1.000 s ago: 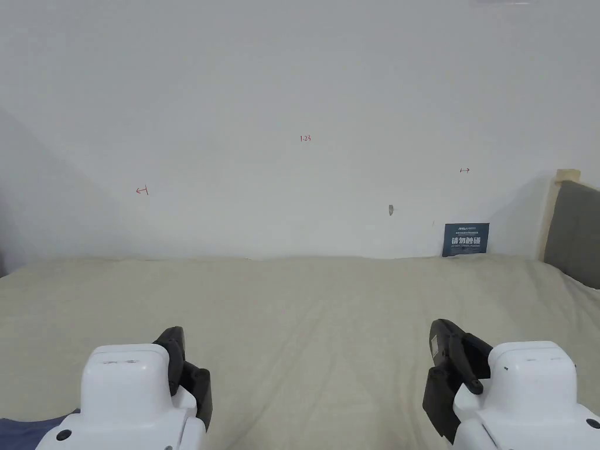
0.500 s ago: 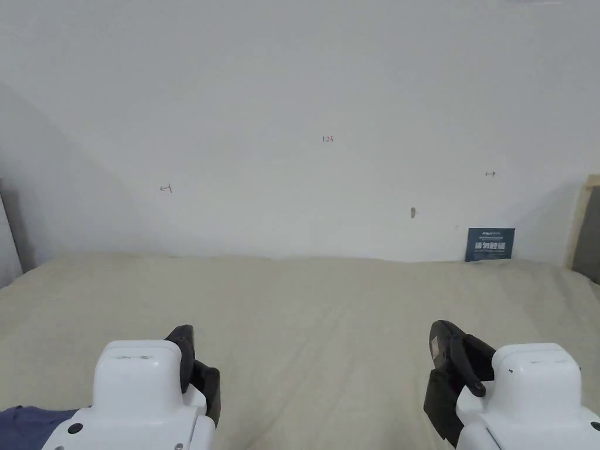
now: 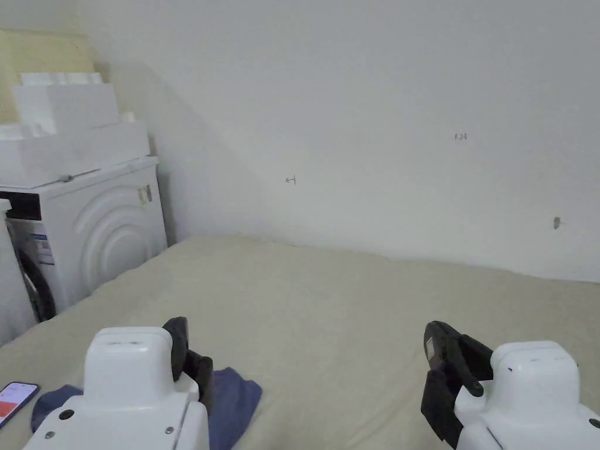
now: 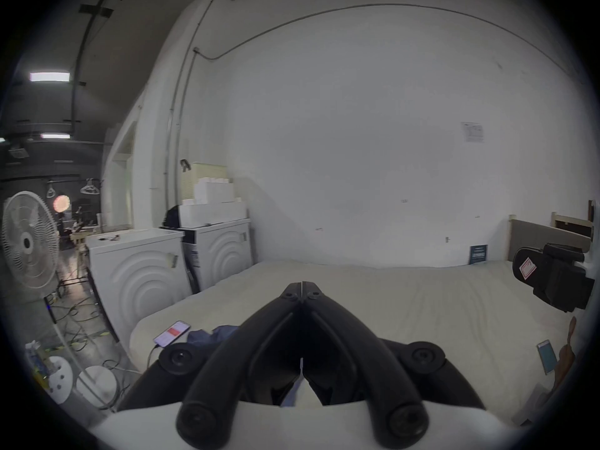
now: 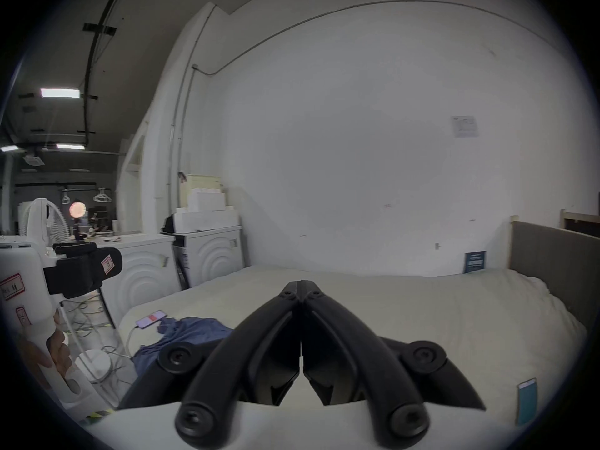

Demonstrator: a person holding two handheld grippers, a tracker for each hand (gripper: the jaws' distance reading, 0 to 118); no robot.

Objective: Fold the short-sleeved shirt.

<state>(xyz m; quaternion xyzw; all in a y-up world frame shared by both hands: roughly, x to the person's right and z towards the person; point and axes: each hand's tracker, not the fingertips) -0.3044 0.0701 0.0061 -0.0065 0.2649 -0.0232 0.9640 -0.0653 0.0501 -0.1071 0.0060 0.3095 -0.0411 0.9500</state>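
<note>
Both grippers hang low over a wide bed (image 3: 363,304) covered in a pale beige sheet, pointing toward the white wall (image 3: 381,117) at its far side. The left gripper (image 4: 302,286) has its two black jaws pressed together at the tips with nothing between them, as its own view shows. The right gripper (image 5: 301,284) is the same: jaws closed tip to tip and empty. In the head view the left gripper (image 3: 187,357) sits at the lower left and the right gripper (image 3: 445,375) at the lower right, well apart from each other.

The shirt (image 5: 185,330), dark blue, lies crumpled in a loose heap on the sheet near the left edge of the bed. In the head view the shirt (image 3: 234,398) shows just beside and partly under the left gripper; neither gripper touches it as far as can be seen. A phone (image 3: 14,398) with a lit screen lies on the sheet just left of the shirt, and a cable runs from the phone (image 5: 151,319) down off the bed edge.

Beside the bed on the left stand two white washing machines (image 3: 99,234), the nearer to the wall carrying stacked white boxes (image 3: 70,129). A standing fan (image 4: 29,246) is farther off on the left. A second phone (image 5: 526,400) lies on the sheet near the right
</note>
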